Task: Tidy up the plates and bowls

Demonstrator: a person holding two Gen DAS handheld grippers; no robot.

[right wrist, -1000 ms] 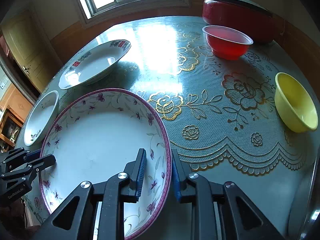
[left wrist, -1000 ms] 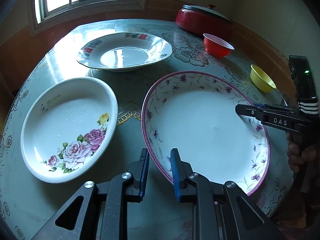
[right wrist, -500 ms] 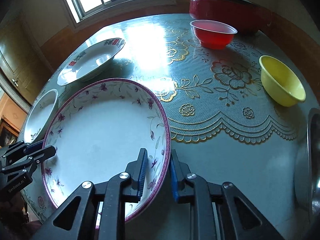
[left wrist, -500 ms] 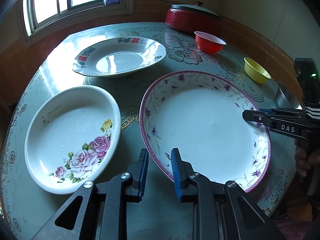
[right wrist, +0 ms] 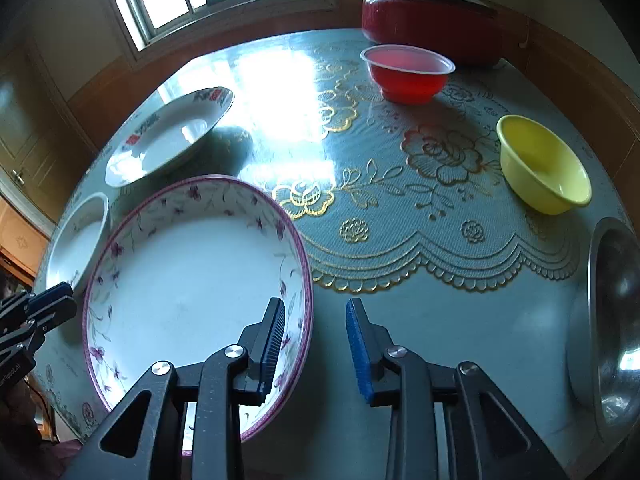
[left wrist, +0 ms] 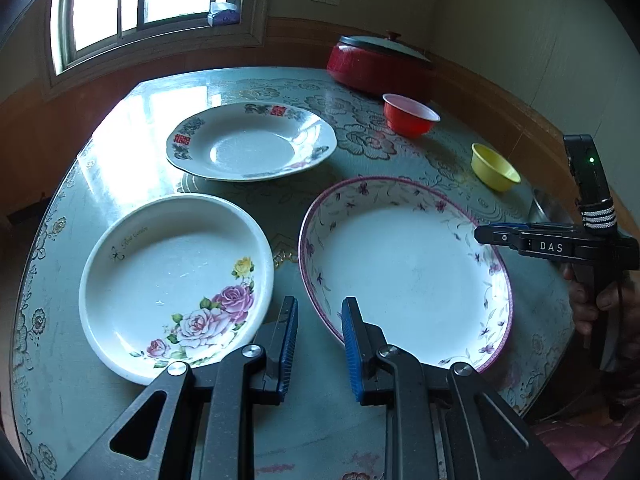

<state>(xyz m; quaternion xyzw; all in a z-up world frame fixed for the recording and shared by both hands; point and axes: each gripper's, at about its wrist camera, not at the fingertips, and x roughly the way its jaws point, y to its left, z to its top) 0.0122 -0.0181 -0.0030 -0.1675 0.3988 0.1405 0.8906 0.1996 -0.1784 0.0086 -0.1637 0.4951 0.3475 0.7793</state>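
Nothing stacking yet: 3 plates and 2 bowls lying apart on surface [left wrist: 132, 400].

Purple-rimmed plate [left wrist: 404, 272] sitting face up near front edge, oval long axis running front-right to back-left.

Left gripper [left wrist: 318, 340] gaping, straddling plate's near rim; right gripper [right wrist: 314, 344] gaping, straddling opposite rim.

Rose plate [left wrist: 172, 280], red-marked plate [left wrist: 252, 142], red bowl [right wrist: 408, 74], yellow bowl [right wrist: 544, 164] waiting untouched.

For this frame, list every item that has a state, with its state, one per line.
left gripper: open, straddling the plate's near rim
right gripper: open, straddling the opposite rim
purple-rimmed plate: empty
rose plate: empty
red-marked plate: empty
red bowl: upright
yellow bowl: empty
red pot: lidded
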